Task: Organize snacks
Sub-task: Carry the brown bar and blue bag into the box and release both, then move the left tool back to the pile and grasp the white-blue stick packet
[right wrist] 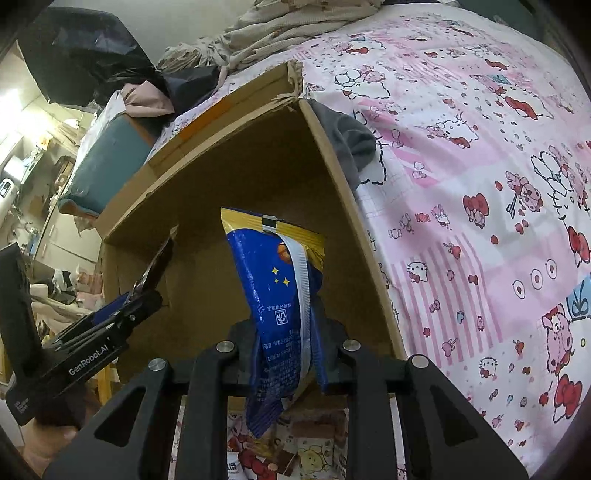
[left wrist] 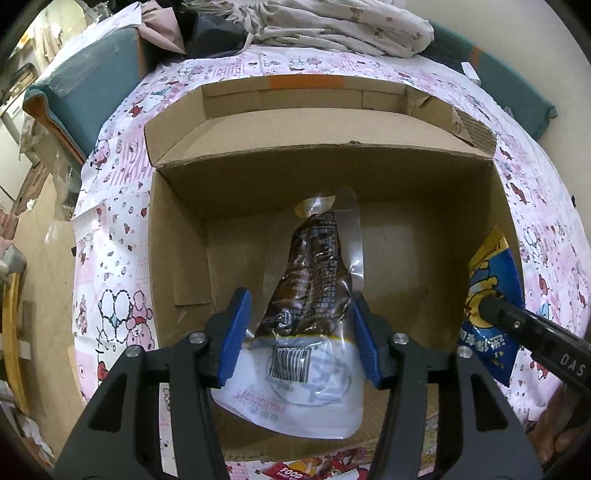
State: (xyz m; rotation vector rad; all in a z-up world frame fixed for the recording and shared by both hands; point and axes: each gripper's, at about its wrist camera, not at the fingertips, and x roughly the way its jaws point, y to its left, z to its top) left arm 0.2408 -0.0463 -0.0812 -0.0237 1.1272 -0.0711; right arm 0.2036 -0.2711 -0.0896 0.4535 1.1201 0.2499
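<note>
Left tongs (left wrist: 301, 332): we see the blue-padded jaws closed onto a clear vacuum-sealed pouch of dark brown food with a white barcoded end (left wrist: 314, 295); the white end hangs nearest us and the brown end points down into the box.

Right tongs (right wrist: 286, 343): we see the black jaws pinched on a blue and yellow foil snack bag with a white back seam (right wrist: 275, 295), which stands upright between them, its yellow top edge farthest from us.

Where the snacks are: both packets are over the open mouth of the brown corrugated cardboard box (left wrist: 184, 236), the pouch near its middle and the foil bag by its right wall; neither looks set down yet.

Box contents: the floor of the box that we can make out is bare cardboard, so we judge nothing is packed so far.

Still loose: along the near edge, a red-and-white wrapper printed FOOD (left wrist: 291, 472) lies outside the box on the pink cartoon-print bedsheet (left wrist: 122, 206).

Progress: we judge the task to be early, with two packets in hand about to go in and at least that wrapper left.

Beyond the box: a crumpled pale floral quilt (left wrist: 332, 26) is heaped at the far side of the bed.
</note>
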